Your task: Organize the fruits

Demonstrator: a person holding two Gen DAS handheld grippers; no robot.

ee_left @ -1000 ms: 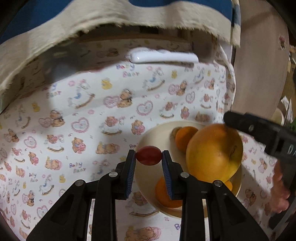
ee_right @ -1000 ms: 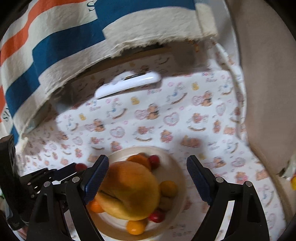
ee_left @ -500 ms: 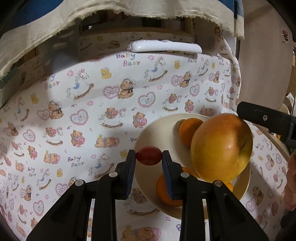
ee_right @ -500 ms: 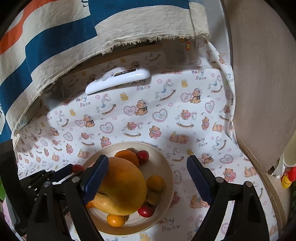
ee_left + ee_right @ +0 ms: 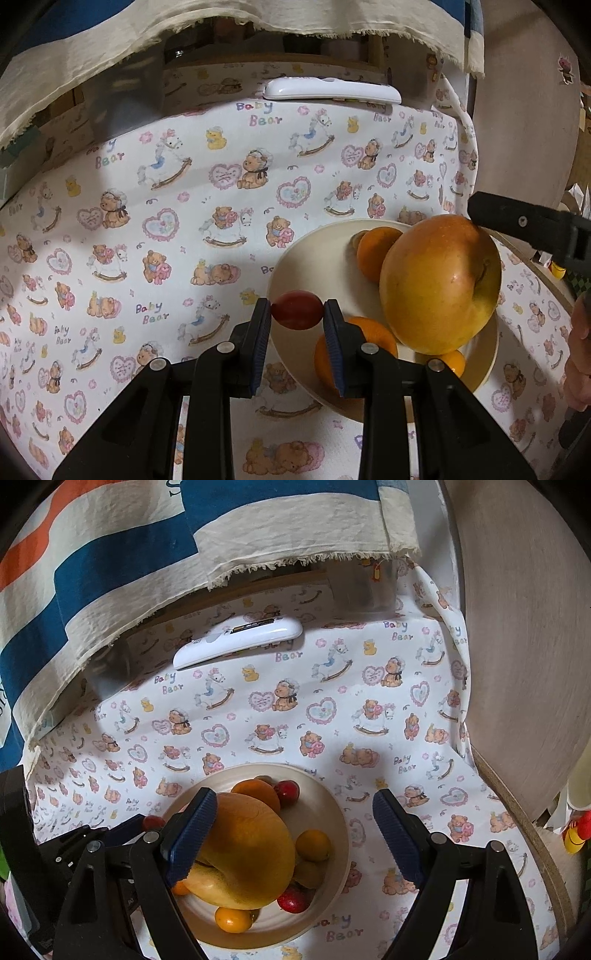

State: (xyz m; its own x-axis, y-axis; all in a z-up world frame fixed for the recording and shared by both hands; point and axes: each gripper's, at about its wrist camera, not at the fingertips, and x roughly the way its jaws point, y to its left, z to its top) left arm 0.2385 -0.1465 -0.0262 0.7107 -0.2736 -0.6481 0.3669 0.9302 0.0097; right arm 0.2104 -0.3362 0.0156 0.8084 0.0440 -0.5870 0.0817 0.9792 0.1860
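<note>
Through my left wrist camera, my left gripper has a small red fruit between its blue pads, one pad at each end. My fingers have just been easing apart, yet the pads look as if they touch the fruit at both ends, so I judge it caught, if only lightly. I hold it at the near rim of the cream plate, I think so it drops among the others rather than rolling over the bear-print cloth on the counter. The big yellow-orange fruit fills the plate's right side, with an orange behind it and another under my right pad. A white remote lies well apart at the back.

Through my right wrist camera, my right gripper hangs above the same plate with fingers spread wide and grasping nothing. The left pad overlaps the big fruit here; whether it touches, I cannot tell. My guess is this hand simply waits. A red fruit, a yellow one and others crowd the plate.
</note>
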